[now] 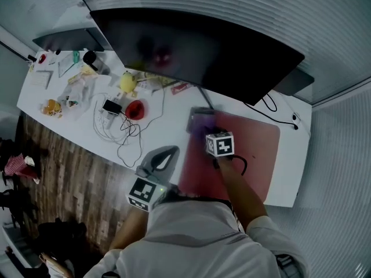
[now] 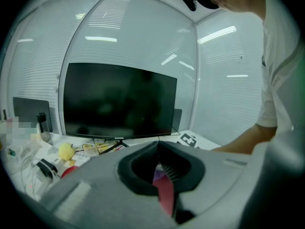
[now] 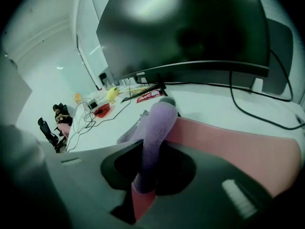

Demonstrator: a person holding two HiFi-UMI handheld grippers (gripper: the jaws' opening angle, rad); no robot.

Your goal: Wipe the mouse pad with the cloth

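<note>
White desk [image 1: 168, 133] runs diagonally across the head view, w/ wood-pattern floor [image 1: 64, 172] along its left side; a wide dark monitor [image 1: 197, 54] stands at the far edge, screen off. Red mouse pad [image 1: 255, 146] lies flat on the desk's right part, in front of the monitor, near edge close to the desk edge. Person in a white shirt [image 1: 197, 236] at bottom centre, both arms reaching fwd.

R gripper [image 3: 148, 141] is over the pad's far-left area; its jaws are clamped on the cloth [image 3: 159, 123], a lilac fuzzy strip that runs from betw. the jaws over the pad's far-left corner; its far end rests just off the pad on the bare desk, below the monitor stand.

L gripper [image 2: 157, 143] sits at the desk's near edge, just left of the pad, not on it; jaw tips pressed together, nothing held; a sliver of red pad shows thru the gap behind the tips.

Smaller stuff, desk's left half, well apart from the pad: tangle of thin cables [image 1: 124, 135]; red obj. [image 1: 134, 110]; yellow obj. [image 1: 127, 83]; misc. clutter further left, too small to ID. Black cord [image 1: 278, 112] trails on the desk by the pad's far-right corner.
</note>
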